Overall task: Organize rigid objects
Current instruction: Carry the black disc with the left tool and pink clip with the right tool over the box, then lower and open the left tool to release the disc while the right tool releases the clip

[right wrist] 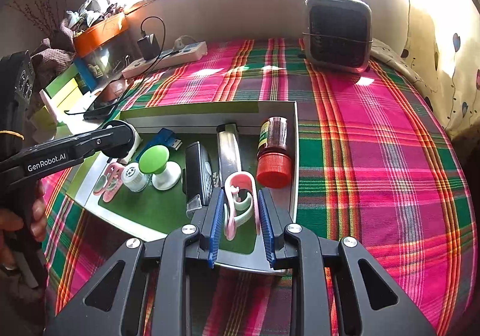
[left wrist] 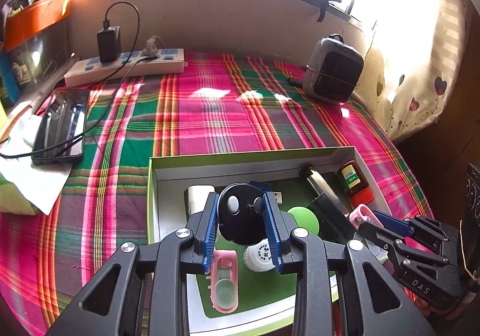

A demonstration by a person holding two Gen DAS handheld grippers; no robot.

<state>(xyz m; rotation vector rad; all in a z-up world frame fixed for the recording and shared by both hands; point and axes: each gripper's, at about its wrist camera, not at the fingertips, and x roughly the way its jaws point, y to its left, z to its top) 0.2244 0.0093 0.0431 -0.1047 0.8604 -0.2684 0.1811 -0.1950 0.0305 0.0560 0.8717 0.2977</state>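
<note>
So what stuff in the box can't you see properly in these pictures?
- Black round disc: left wrist view shows it between the left gripper's pads; its lower edge is hidden.
- White bottle cap: left wrist view, print too small to read, partly behind a finger.
- Pink clip: right wrist view, between the right gripper's pads; contact unclear.
- Box: near wall hidden by the right gripper.

"GenRobot.AI" on the left gripper (right wrist: pixel 115 138); "DAS" on the right gripper (left wrist: pixel 387 223).
</note>
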